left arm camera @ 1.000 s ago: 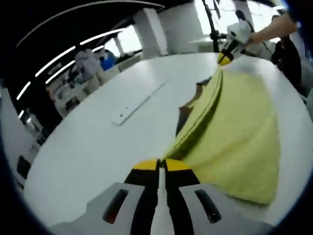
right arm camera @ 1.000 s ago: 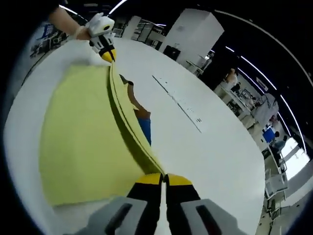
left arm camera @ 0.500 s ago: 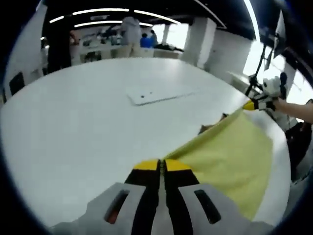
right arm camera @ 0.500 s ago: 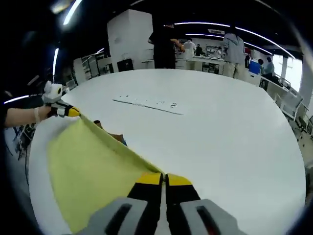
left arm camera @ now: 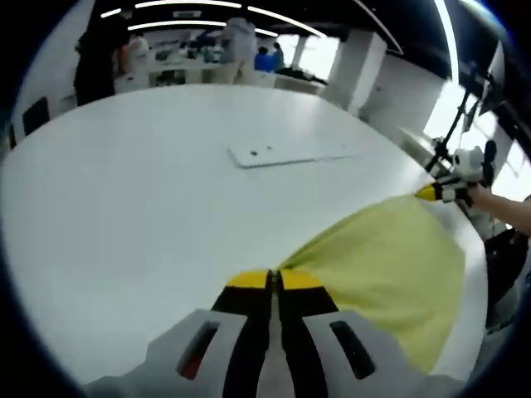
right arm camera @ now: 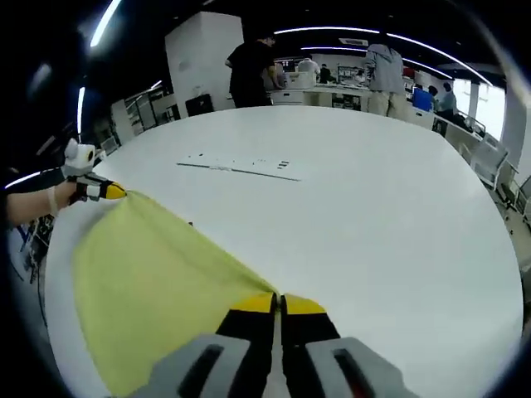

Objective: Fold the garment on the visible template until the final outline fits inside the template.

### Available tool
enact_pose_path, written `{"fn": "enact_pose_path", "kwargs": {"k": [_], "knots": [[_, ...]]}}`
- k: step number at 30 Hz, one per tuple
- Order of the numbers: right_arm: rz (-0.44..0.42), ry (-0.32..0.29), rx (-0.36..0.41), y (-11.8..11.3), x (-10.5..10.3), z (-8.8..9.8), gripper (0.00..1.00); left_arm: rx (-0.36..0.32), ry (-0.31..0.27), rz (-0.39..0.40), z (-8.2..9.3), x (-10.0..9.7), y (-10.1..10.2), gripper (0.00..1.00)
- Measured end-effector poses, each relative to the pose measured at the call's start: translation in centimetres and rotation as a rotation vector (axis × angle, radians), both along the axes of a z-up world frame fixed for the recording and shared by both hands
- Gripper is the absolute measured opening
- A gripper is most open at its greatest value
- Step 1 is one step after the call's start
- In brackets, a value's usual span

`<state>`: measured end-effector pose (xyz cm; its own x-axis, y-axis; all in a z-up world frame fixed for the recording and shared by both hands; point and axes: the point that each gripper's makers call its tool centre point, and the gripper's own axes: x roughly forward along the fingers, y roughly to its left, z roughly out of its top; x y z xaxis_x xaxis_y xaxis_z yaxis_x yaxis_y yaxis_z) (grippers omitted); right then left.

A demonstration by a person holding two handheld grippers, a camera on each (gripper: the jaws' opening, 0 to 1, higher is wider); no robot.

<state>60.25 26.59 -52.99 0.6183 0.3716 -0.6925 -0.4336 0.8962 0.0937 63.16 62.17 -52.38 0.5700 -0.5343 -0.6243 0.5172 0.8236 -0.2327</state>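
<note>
No lettering, number or brand can be read: the small dark marks on the thin flat white strip [right arm camera: 241,167] lying on the white table at twelve o'clock are too blurred to make out.

The yellow garment [left arm camera: 390,274] covers whatever lies beneath it on the white table [left arm camera: 149,207], so no template outline can be made out. The markings on the flat strip [right arm camera: 236,166] are too small to read. The people [right arm camera: 249,70] at the far benches are blurred.
</note>
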Motion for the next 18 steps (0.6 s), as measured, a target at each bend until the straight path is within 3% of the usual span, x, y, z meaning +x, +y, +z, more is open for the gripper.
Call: {"fn": "enact_pose_path", "kwargs": {"k": [4, 6, 8, 10, 13, 18], "knots": [[0.039, -0.021, -0.028, 0.3, -0.2, 0.1, 0.01, 0.045, -0.098, -0.086, 0.6, 0.0, -0.3, 0.02], [0.056, -0.029, -0.018, 0.6, -0.4, 0.3, 0.12, 0.039, -0.099, -0.080, 0.8, -0.2, -0.2, 0.05], [0.056, -0.038, 0.010, 0.9, -0.5, 0.7, 0.20, 0.047, -0.113, -0.088, 1.0, -0.1, 0.1, 0.16], [0.060, -0.052, 0.033, 1.2, -0.5, 1.0, 0.20, 0.054, -0.128, -0.090, 1.1, 0.0, 0.4, 0.27], [0.068, -0.055, 0.070, 1.8, -0.6, 1.2, 0.37, 0.036, -0.138, -0.096, 1.4, -0.1, 0.4, 0.42], [0.110, -0.063, 0.071, 2.5, -1.2, 1.3, 0.51, 0.027, -0.180, -0.145, 2.0, -0.7, 0.0, 0.58]]}}
